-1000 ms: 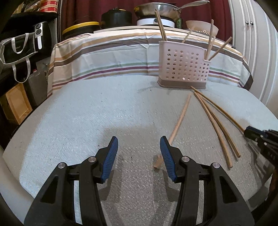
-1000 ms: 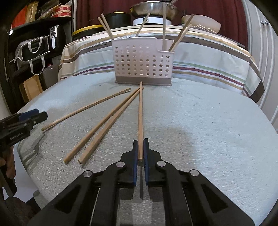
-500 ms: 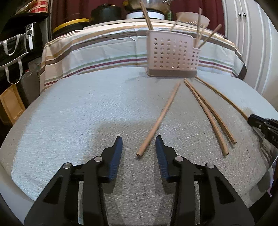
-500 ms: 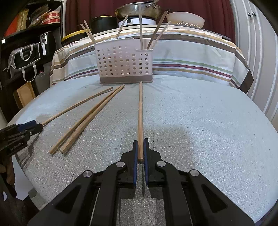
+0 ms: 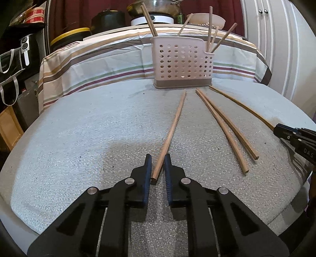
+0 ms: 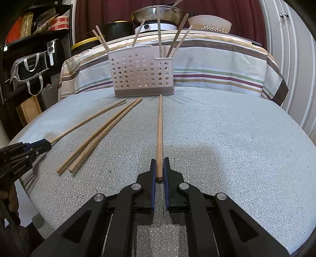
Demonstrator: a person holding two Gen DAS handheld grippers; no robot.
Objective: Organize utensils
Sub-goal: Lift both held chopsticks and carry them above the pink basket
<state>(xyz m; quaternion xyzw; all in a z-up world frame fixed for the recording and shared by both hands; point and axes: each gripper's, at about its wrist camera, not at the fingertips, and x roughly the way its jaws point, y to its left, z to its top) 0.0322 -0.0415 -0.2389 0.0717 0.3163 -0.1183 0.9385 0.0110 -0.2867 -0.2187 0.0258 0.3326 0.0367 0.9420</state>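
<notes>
A pale perforated utensil holder (image 5: 181, 63) (image 6: 140, 73) stands at the table's far side with several chopsticks upright in it. Several more lie loose on the grey table (image 5: 79, 138). The jaws of my left gripper (image 5: 158, 156) (image 6: 46, 142) are closing around the near end of one chopstick (image 5: 173, 126) (image 6: 88, 120), which lies slanted between the pads with thin gaps. My right gripper (image 6: 159, 159) (image 5: 276, 128) is shut on the near end of another chopstick (image 6: 159, 128) (image 5: 243, 106), whose far tip reaches the holder's base. A pair of chopsticks (image 5: 223, 122) (image 6: 104, 134) lies between the two grippers.
Behind the table a striped cloth (image 5: 98, 65) covers a counter holding pots, a pan (image 6: 156, 13) and a bowl (image 6: 209, 23). Dark shelves with bags (image 6: 29, 67) stand at the left, white cabinet doors (image 5: 280, 39) at the right.
My left gripper slid right and forward until the chopstick's end lay between its jaws, and the jaws narrowed from wide apart to nearly touching it. The right gripper kept its hold.
</notes>
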